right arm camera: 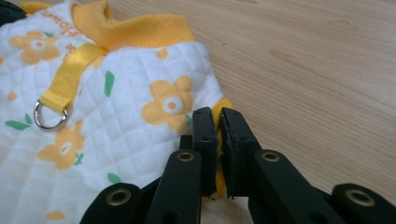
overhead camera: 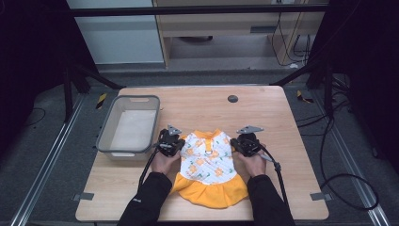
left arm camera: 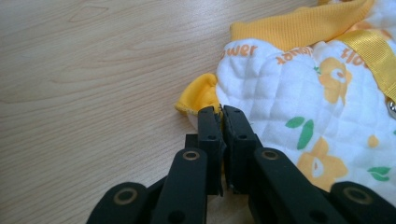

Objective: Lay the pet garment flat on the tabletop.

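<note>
Each sleeve of the dress (overhead camera: 208, 165) is seen pinched by the left gripper (left arm camera: 221, 113) and right gripper (right arm camera: 218, 115), while the bin (overhead camera: 128, 127) is revealed from above.

A light wooden table (overhead camera: 263, 108) stands on grey carpet floor (overhead camera: 42, 155), flanked by metal floor rails (overhead camera: 47, 160). Behind it, a pale wooden cabinet (overhead camera: 221, 23) and black cables (overhead camera: 339, 183).

dress (left arm camera: 299, 93) cut off at frame edges, jaws perhaps hiding pinched sleeve hems
</note>
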A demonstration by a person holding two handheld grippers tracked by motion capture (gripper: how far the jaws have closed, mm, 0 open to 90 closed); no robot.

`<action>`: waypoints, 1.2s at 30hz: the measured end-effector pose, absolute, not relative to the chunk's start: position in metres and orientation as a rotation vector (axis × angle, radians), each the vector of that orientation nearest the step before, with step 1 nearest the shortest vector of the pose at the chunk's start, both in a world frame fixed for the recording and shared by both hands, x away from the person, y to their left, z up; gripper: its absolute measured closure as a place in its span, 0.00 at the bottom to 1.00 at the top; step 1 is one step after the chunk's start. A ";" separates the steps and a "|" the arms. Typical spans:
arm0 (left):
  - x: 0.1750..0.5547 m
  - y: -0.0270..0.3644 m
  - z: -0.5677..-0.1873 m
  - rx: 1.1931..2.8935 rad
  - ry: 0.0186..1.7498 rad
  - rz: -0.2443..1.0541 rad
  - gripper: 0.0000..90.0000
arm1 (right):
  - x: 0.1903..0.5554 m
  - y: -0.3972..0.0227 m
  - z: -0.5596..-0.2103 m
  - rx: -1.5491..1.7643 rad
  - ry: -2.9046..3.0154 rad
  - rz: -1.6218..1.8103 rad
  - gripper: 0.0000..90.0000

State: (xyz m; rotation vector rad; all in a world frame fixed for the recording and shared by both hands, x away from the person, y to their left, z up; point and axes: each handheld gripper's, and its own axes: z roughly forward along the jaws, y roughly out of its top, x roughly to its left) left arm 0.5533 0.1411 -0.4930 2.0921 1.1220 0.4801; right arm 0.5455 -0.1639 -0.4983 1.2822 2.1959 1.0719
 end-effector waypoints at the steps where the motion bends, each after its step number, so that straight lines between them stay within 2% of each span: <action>1: 0.552 0.143 -0.488 2.062 1.113 0.482 0.97 | 0.545 -0.165 -0.496 1.270 2.191 1.083 0.95; 5: 0.549 0.148 -0.457 1.981 1.060 0.506 0.97 | 0.539 -0.173 -0.475 1.217 2.147 1.181 0.95; 11: 0.558 0.132 -0.403 2.006 0.952 0.702 0.96 | 0.544 -0.171 -0.435 1.115 2.009 1.253 0.95; 13: 0.565 0.127 -0.396 1.999 0.955 0.782 0.90 | 0.550 -0.167 -0.426 1.094 1.952 1.218 0.91; 14: 0.567 0.126 -0.394 1.990 0.976 0.792 0.80 | 0.554 -0.165 -0.423 1.090 1.939 1.175 0.87; 15: 0.570 0.126 -0.393 1.974 1.001 0.792 0.68 | 0.556 -0.164 -0.422 1.091 1.933 1.148 0.82; 16: 0.570 0.127 -0.392 1.960 1.013 0.781 0.62 | 0.558 -0.162 -0.421 1.090 1.927 1.112 0.79; 17: 0.569 0.129 -0.391 1.935 1.027 0.745 0.60 | 0.557 -0.162 -0.419 1.090 1.918 1.110 0.73; 28: 0.525 0.152 -0.391 1.943 0.955 0.660 0.59 | 0.520 -0.174 -0.404 1.060 1.974 1.186 0.62; 36: 0.478 0.162 -0.418 2.043 0.895 0.613 0.58 | 0.467 -0.189 -0.421 1.096 2.087 1.229 0.54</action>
